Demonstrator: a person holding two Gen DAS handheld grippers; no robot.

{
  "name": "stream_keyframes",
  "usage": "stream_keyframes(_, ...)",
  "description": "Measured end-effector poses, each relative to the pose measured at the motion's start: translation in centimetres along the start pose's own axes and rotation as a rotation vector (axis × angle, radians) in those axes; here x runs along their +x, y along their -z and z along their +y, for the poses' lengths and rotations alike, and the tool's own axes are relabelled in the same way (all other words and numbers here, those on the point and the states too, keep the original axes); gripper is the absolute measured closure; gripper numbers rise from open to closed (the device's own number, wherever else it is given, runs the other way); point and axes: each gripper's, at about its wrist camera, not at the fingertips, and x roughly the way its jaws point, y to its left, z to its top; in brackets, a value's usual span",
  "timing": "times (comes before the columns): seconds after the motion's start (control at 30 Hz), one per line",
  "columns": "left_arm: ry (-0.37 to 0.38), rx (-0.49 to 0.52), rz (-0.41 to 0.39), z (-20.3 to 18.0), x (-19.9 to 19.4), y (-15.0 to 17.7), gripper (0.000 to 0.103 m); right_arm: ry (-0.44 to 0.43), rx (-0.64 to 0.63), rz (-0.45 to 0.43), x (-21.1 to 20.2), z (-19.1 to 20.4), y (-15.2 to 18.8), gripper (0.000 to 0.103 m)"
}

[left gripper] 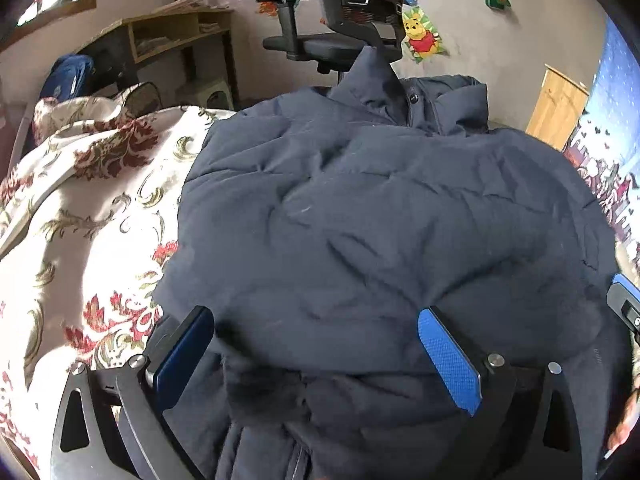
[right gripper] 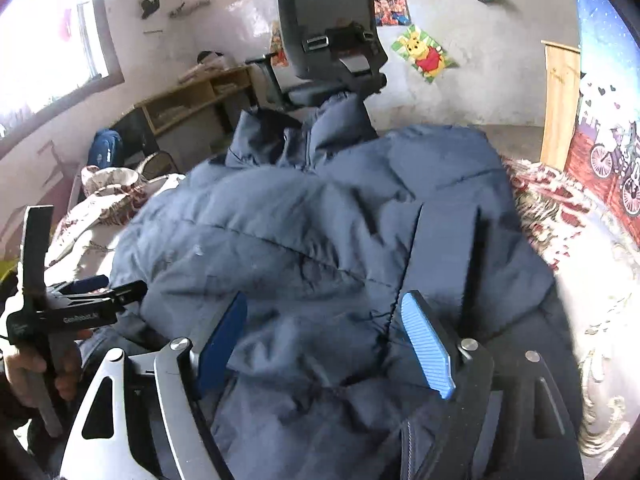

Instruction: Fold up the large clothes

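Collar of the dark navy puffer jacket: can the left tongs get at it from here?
Probably yes. The collar lies exposed at the far end, past the open left tongs; only the jacket's own body lies between.

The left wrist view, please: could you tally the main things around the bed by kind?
Navy padded jacket: 1
Floral bedcover: 1
Office chair: 1
Wooden desk: 1
Blue backpack: 1
Tools: 2, left and right
Total: 7
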Motion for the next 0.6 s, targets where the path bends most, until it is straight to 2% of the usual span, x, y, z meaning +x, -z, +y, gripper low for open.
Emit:
stream_keyframes(0.17,0.016,-0.048,0.002,0.7,-2.1,0.5,0.000,0.009,0.016,-0.016,-2.7,0.2,-0.5,0.012)
stream_keyframes(0.3,0.022,-0.046,-0.040,1.4,-4.8,0.7,0.000,0.018,0.015,-0.035,-5.1,1.2,-0.9,0.012)
stream_keyframes(0.43,0.047,-0.057,-0.089,2.1,-8.0,0.7,0.000,0.049,-0.001,-0.050,-7.3,2.7,-1.1,0.003)
stream_keyframes(0.6,0.074,-0.061,-0.125,2.8,-11.6,0.7,0.000,0.057,-0.037,-0.066,-10.5,4.9,-1.7,0.002)
